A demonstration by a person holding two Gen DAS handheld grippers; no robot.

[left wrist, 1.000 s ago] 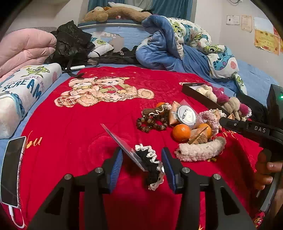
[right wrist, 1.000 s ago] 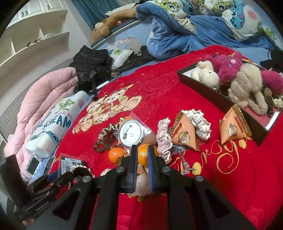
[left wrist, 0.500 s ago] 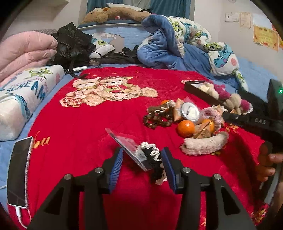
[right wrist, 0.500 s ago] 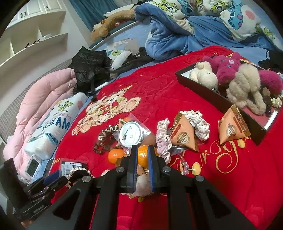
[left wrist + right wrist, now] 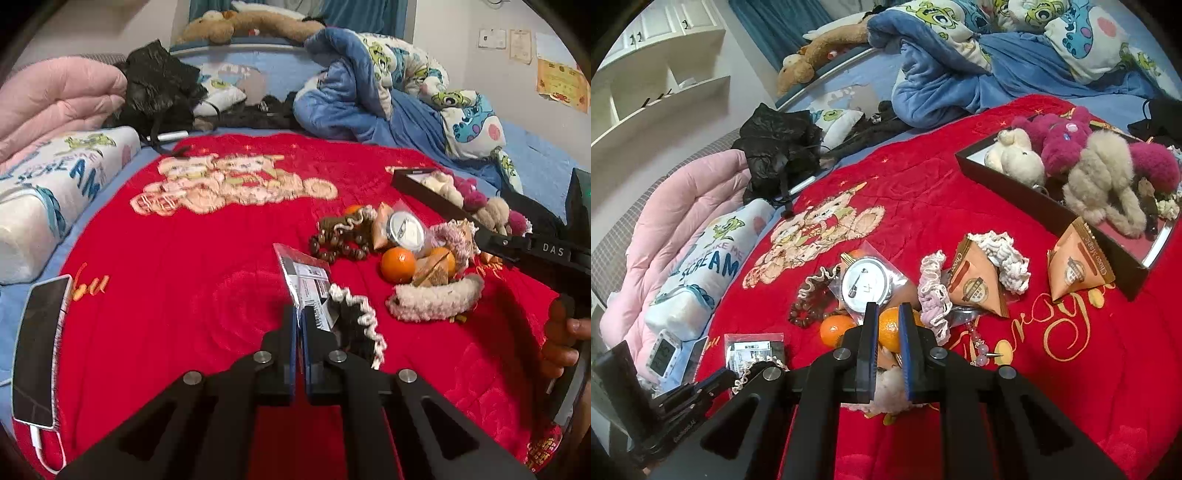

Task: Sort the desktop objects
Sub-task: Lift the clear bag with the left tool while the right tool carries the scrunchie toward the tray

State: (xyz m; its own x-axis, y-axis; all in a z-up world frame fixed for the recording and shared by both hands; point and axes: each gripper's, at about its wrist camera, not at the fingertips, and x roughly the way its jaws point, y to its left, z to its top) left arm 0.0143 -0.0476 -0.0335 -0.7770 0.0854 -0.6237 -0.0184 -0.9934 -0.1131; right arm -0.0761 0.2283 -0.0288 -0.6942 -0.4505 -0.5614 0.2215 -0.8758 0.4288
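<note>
surface: red blanket point(image 5: 184, 295) on bed
left gripper point(image 5: 299, 314): clenched on packet point(image 5: 306, 284) edge, beside black scrunchie point(image 5: 354, 325)
right gripper point(image 5: 886, 314): closed, empty, above oranges point(image 5: 890, 328)
tray point(image 5: 1015, 188): plush toys, right

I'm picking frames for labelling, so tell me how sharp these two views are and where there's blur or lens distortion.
Left wrist view: the bear embroidery on the red blanket is smeared by blur, the phone bows at the fisheye edge, corners are black. Right wrist view: sharper, lettering on the triangular snack packet is legible; the shelves curve strongly.
</note>
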